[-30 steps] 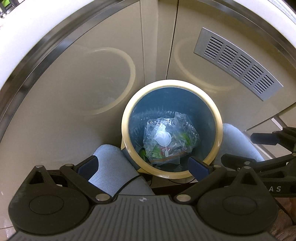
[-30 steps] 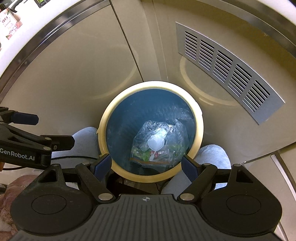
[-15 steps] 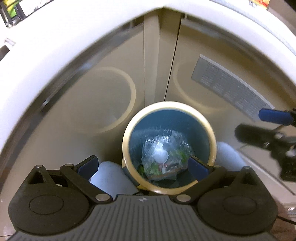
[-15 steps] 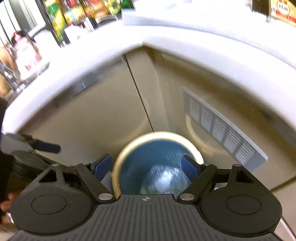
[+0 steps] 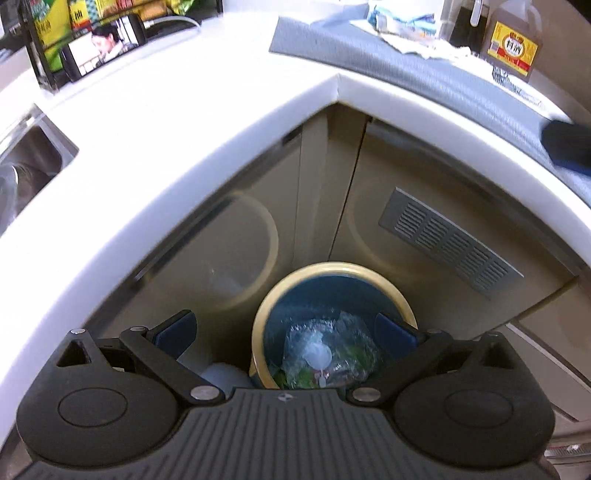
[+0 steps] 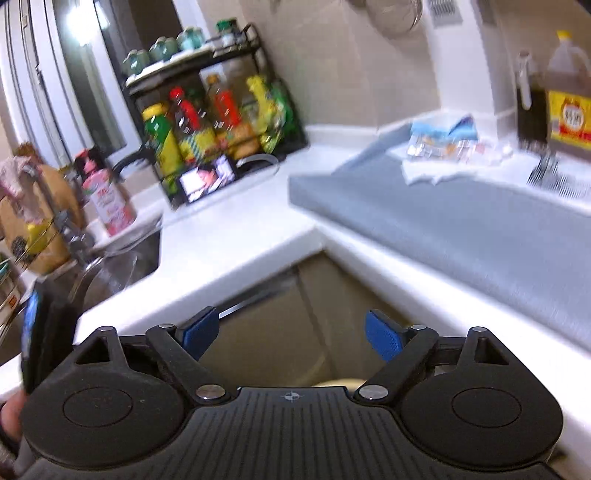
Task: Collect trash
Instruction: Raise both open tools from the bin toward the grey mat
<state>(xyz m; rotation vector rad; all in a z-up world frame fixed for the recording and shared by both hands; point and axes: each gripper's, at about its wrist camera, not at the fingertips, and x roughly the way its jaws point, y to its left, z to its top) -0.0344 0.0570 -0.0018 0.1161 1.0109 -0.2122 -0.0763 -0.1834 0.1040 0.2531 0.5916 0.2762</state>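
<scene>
A round bin with a cream rim and blue inside stands on the floor in the counter's corner. It holds crumpled clear plastic wrappers. My left gripper is open and empty, high above the bin. My right gripper is open and empty, at counter height, facing the corner. More trash lies on the grey mat: clear plastic wrappers on a white paper towel, also in the left wrist view.
A white counter wraps the corner over beige cabinet doors with a vent grille. A sink lies at left. A black rack of bottles, a pink bottle and an oil jug stand on the counter.
Both grippers have risen from just above the bin. The right one has tilted up to face the countertop and the bin has almost left its view. Both stayed open.
</scene>
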